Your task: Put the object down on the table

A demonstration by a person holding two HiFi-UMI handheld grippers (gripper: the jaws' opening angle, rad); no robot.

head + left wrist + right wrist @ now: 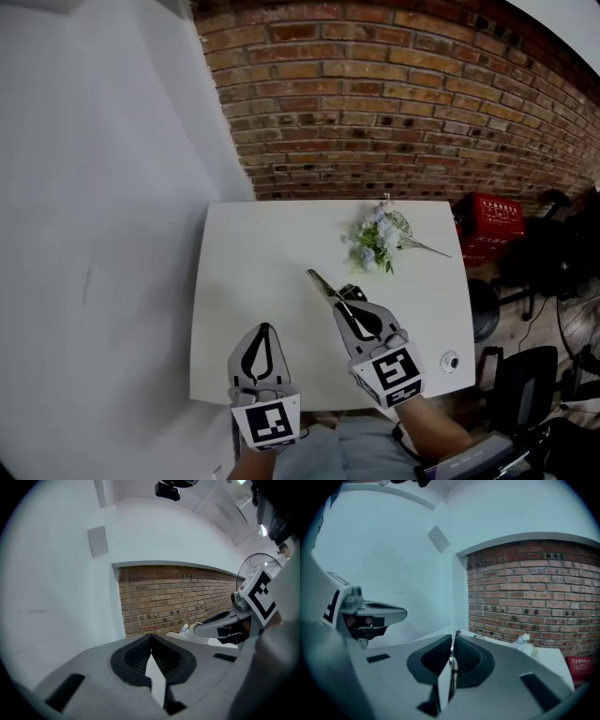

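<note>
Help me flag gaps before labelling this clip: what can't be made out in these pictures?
- Thin metal tool: the right gripper covers most of it in the head and right gripper views, so its kind is unclear.
- Flower bunch: too small in the head view, blurred in the right gripper view.
- Small round object near the table's corner: too small to identify.

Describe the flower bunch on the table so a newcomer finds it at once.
On the white table in front of the brick wall, look near the far edge, right of centre. The flower bunch lies there: pale blue-white blooms, green leaves, a thin stem trailing right. It is the only leafy thing on the table.
</note>
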